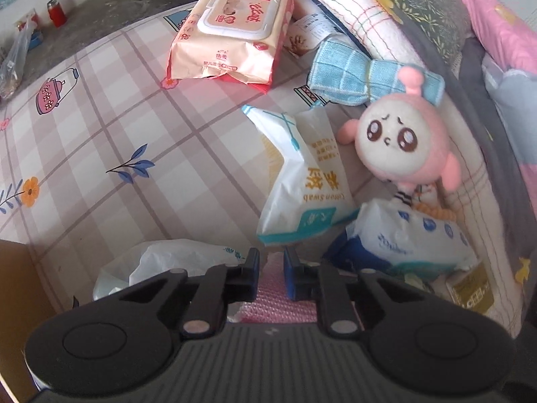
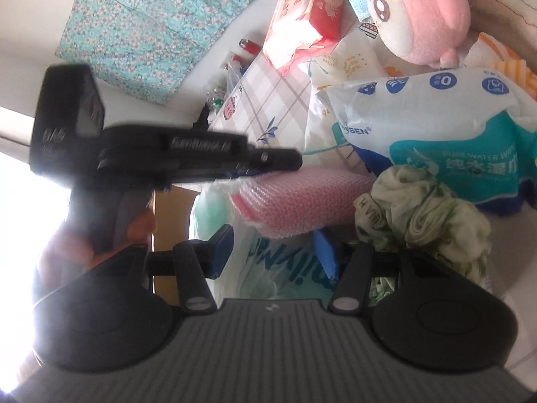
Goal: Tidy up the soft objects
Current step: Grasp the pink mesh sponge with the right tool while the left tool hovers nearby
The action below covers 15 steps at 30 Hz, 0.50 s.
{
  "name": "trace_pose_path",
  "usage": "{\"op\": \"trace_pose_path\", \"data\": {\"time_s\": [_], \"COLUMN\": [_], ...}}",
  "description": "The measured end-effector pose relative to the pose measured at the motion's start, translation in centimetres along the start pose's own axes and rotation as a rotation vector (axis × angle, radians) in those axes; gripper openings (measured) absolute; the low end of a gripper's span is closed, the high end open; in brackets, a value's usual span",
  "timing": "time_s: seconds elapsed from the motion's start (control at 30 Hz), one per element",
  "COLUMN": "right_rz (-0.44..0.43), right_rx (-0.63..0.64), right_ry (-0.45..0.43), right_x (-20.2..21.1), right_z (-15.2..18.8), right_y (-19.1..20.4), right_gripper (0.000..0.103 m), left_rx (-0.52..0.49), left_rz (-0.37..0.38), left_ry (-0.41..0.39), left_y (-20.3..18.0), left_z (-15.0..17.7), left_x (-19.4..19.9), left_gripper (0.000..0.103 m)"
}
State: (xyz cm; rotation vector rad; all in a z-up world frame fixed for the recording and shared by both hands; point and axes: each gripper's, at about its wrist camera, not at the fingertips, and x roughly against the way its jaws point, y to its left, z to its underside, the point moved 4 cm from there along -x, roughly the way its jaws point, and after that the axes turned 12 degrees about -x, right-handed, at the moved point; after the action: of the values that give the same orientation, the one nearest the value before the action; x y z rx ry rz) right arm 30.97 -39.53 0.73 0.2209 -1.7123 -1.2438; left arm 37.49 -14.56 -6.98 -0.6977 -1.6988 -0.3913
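Plaid bedsheet (image 1: pixel 134 127) (flower-printed) carries wipes pack (image 1: pixel 231 33), swab bag (image 1: pixel 302 181).

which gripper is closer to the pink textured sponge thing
Left. The left gripper has the pink sponge between its narrowed fingers, seemingly gripping it. The right gripper sits open just below the sponge, over a white plastic bag, not touching it.

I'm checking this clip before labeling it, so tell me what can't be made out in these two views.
- Left wrist view: the pink mesh item is mostly hidden behind the left gripper.
- Right wrist view: the left gripper is motion-blurred, so its grip is unclear.
- Right wrist view: the white plastic bag is cut off by the right gripper; its contents are hidden.
- Left wrist view: the red bottle is too small to identify.
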Motion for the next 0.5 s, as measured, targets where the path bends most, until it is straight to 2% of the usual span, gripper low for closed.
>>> {"op": "trace_pose_path", "data": {"time_s": [0.33,0.5], "right_rz": [-0.042,-0.075], "right_rx": [0.009,-0.072], "right_ry": [-0.006,-0.005], "right_x": [2.4,3.8], "right_z": [0.6,0.6], "right_y": [-0.3,-1.6], "right_gripper": [0.054,0.054], "left_rx": [-0.005,0.043], "left_rz": [-0.003,0.015], "left_ry": [-0.045,-0.041], "left_y": [-0.3,0.9], "left_z": [2.7,3.7], "left_x": [1.8,1.5], "left_gripper": [0.012,0.014]}}
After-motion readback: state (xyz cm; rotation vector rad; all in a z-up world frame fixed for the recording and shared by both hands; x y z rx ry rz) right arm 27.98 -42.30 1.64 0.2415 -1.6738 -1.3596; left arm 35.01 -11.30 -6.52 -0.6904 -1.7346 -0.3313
